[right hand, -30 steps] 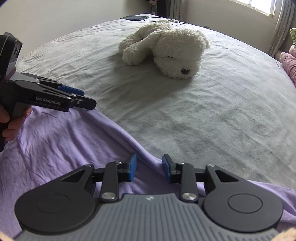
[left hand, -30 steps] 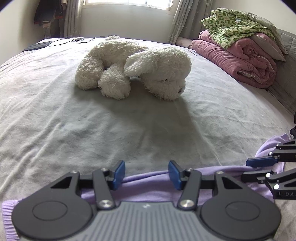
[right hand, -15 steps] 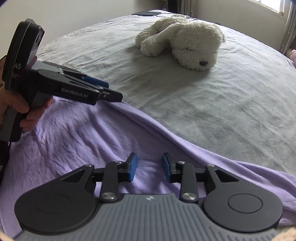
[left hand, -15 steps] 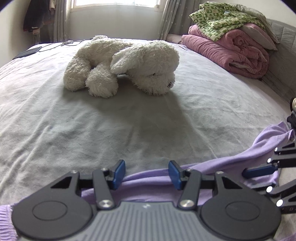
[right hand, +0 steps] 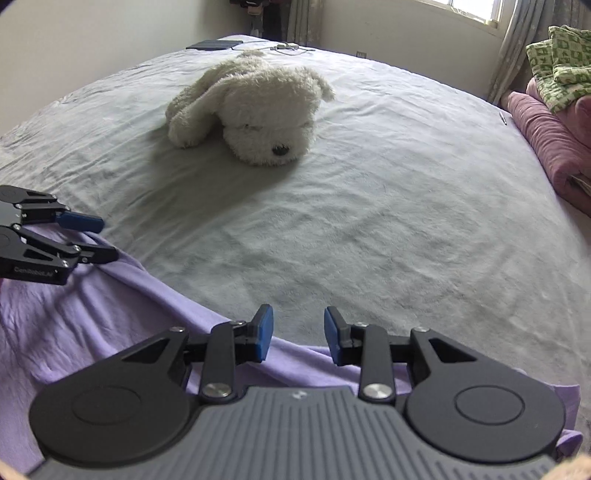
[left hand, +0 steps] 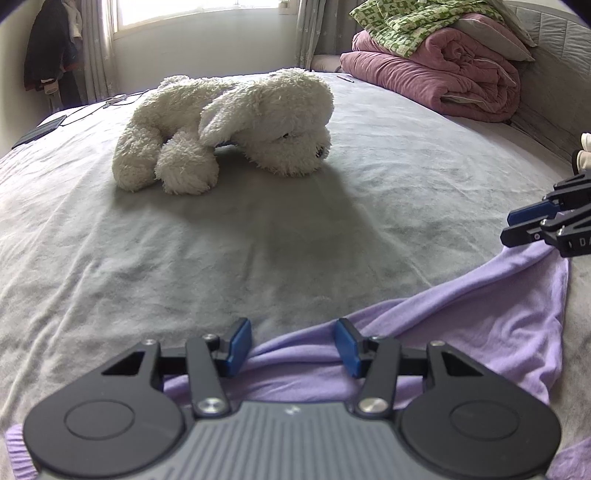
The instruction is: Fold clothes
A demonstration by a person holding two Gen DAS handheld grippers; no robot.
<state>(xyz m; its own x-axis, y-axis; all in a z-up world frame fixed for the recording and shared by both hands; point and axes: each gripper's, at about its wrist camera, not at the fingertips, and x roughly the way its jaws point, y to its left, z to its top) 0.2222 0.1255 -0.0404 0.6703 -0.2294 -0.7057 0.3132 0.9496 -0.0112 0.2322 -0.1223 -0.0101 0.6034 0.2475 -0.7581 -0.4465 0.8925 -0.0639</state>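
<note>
The lavender garment [right hand: 92,332] lies spread along the near edge of the bed, its long axis running side to side under both pairs of tongs, its far hem a ridge just ahead of the pads. The left tongs [left hand: 291,347] hover over a bunched fold near one end — jaws spread, having just closed a little, cloth lying between the pads but not pinched. The right tongs [right hand: 298,334] stand spread over the hem toward the other end, nothing clamped. Each hand is nearest its own end, so the coming move looks like a grab of both at once.

Beyond stretches the grey bedspread [right hand: 388,221], lightly creased. Farther off lies a white plush dog [left hand: 229,125]; past it, piled quilts [left hand: 443,70] — pink under green — and a curtained window [left hand: 192,7].
</note>
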